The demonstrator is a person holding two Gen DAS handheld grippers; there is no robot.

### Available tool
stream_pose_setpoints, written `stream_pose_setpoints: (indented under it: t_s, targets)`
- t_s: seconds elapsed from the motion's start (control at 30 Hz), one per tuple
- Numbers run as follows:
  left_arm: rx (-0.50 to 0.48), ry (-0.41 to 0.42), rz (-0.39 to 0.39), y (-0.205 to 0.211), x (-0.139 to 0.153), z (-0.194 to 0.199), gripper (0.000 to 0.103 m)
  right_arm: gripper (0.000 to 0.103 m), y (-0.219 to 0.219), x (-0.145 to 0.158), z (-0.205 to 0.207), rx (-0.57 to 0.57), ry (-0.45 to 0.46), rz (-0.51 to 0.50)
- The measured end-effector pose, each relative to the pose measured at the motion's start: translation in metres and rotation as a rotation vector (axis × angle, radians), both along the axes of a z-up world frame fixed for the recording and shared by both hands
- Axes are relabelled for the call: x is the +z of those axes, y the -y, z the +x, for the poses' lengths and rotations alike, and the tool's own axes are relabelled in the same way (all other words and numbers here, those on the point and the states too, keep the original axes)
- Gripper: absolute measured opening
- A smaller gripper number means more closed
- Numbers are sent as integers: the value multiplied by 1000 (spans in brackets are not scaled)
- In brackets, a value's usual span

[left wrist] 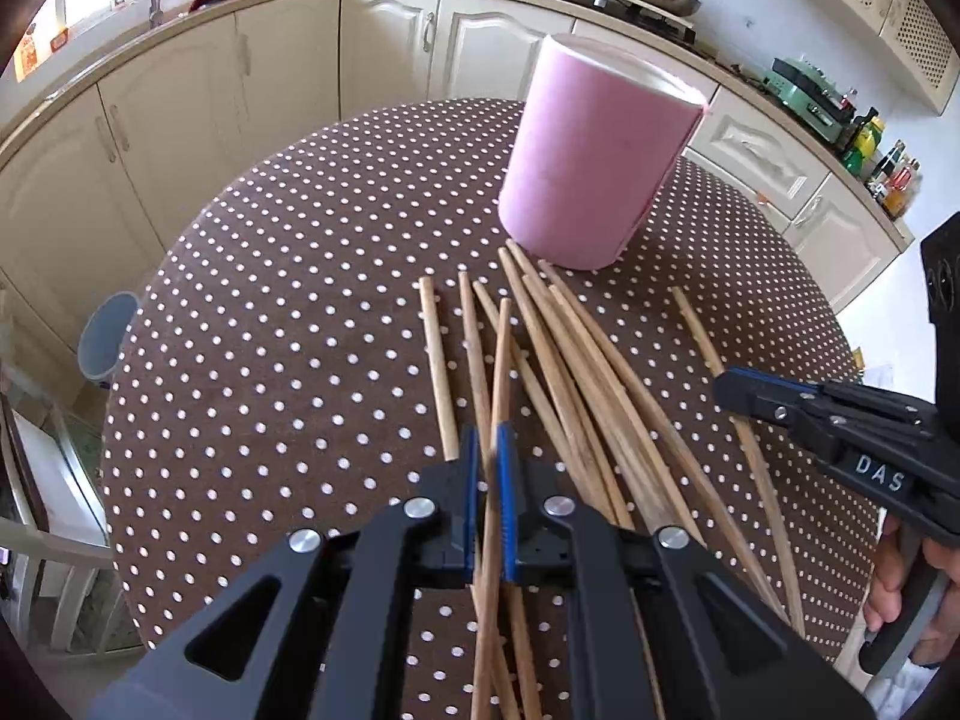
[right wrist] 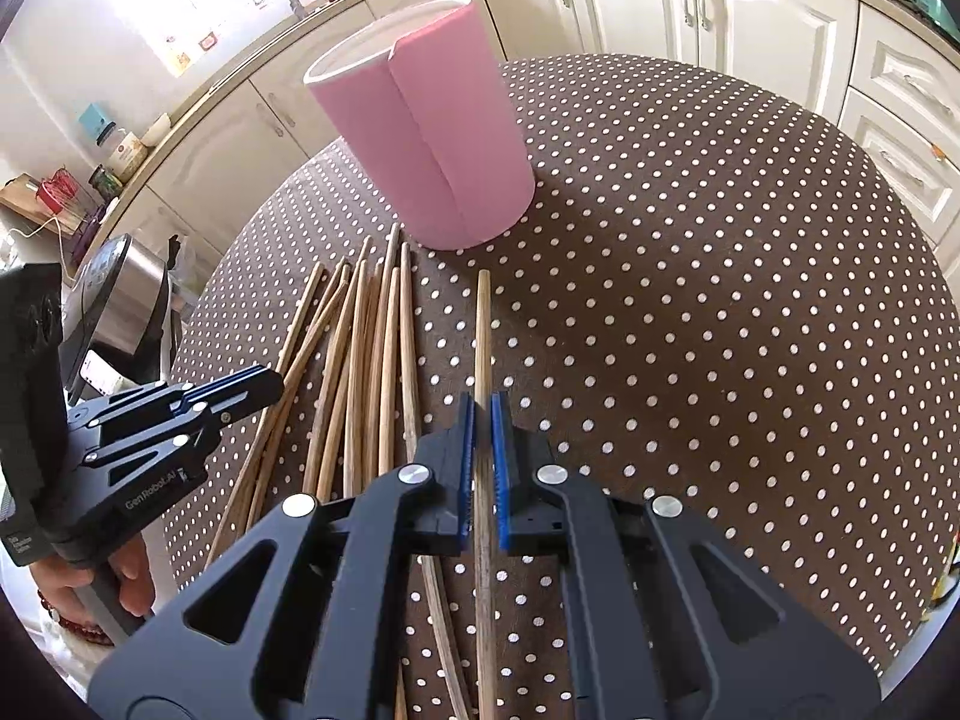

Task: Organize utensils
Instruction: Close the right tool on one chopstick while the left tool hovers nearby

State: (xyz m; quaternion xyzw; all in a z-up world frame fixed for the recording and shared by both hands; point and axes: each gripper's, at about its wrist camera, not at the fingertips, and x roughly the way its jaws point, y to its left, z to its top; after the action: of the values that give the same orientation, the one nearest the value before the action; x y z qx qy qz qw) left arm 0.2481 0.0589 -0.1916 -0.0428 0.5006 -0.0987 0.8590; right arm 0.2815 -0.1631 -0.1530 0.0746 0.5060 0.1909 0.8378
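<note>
My worktop (left wrist: 270,312) is round, under a brown cloth with white dots. A pink cylindrical holder (left wrist: 594,156) stands upright on it. Just in front of the holder, a loose spread of wooden chopsticks (left wrist: 576,372) lies, some crossing one another.

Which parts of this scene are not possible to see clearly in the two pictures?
- Inside of the pink holder: both views look at its wall, so its contents cannot be told.
- Near ends of the loose chopsticks: both views, hidden under the gripper bodies or cut by the bottom edge.
- Chopstick in the left gripper: left view, blurred at the jaws.
- Chopstick in the right gripper: right view, near end cut off.
</note>
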Motion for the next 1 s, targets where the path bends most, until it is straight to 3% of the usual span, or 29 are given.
stream_pose_setpoints:
  t_s: [0.03, 0.07, 0.1, 0.4, 0.43, 0.5, 0.73, 1.0]
  targets:
    - [0, -2, 4, 1, 0, 0, 15, 6, -2, -1, -1, 1, -1, 1]
    - [2, 2, 22, 3, -1, -1, 26, 6, -2, -2, -2, 3, -3, 5]
    - [-1, 5, 37, 5, -1, -1, 29, 6, -2, -3, -2, 3, -4, 8]
    - [-19, 5, 107, 18, -8, 5, 29, 6, -7, -6, -1, 13, -6, 12]
    - [-20, 4, 107, 19, -8, 6, 28, 6, -7, -6, 0, 14, -6, 14]
    - [-23, 1, 111, 20, -8, 8, 13, 6, -7, -6, 1, 15, -6, 15]
    - [-17, 0, 77, 15, -4, 10, 13, 6, -4, -4, 1, 17, -5, 31]
    - [-27, 47, -4, 3, 25, -6, 6, 6, -6, 19, -8, 42, 43, 59]
